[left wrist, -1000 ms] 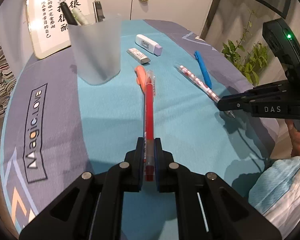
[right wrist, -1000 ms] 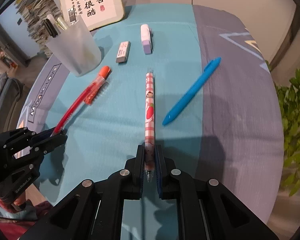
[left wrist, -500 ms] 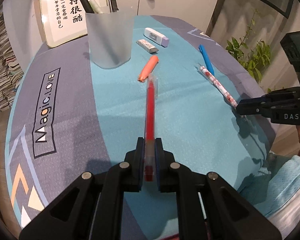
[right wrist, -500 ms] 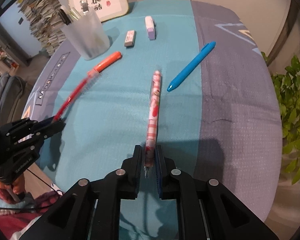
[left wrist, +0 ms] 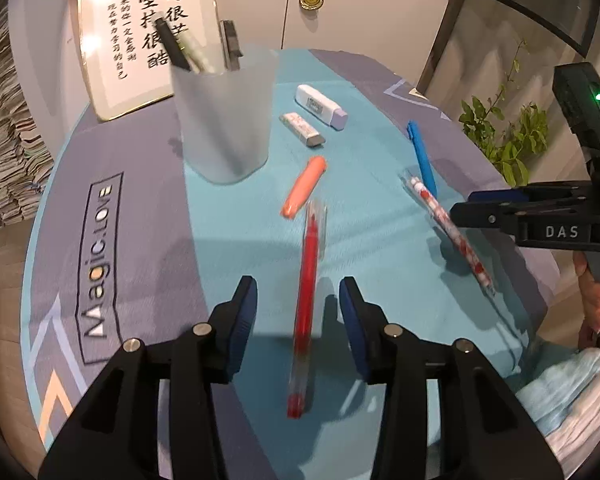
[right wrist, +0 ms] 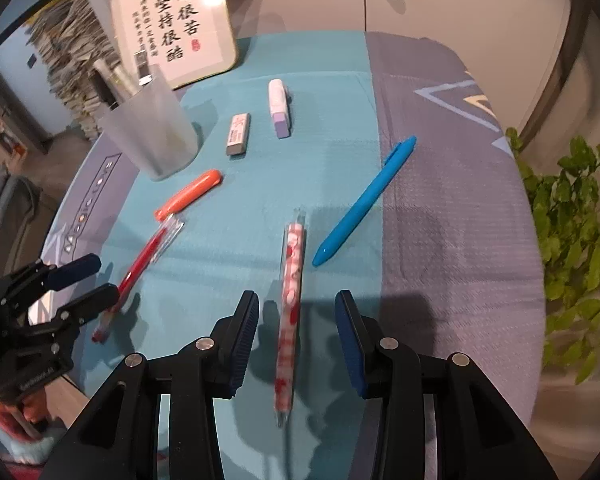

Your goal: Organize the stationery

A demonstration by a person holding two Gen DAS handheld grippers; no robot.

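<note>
— Looking down my left gripper point(left wrist: 298, 300): what's between the fingers?

— The red pen point(left wrist: 306, 300), blurred, lying along the gap — the jaws have just been opening and neither pad touches it.

— And my right gripper point(right wrist: 296, 316)?

— Same: jaws just spread, the pink patterned pen point(right wrist: 290, 304) lies loose between them on the teal cloth point(right wrist: 324, 168). The blue pen point(right wrist: 364, 200) sits ahead to its right, the orange cap point(right wrist: 190, 194) and frosted pen cup point(right wrist: 152, 132) ahead-left.
</note>
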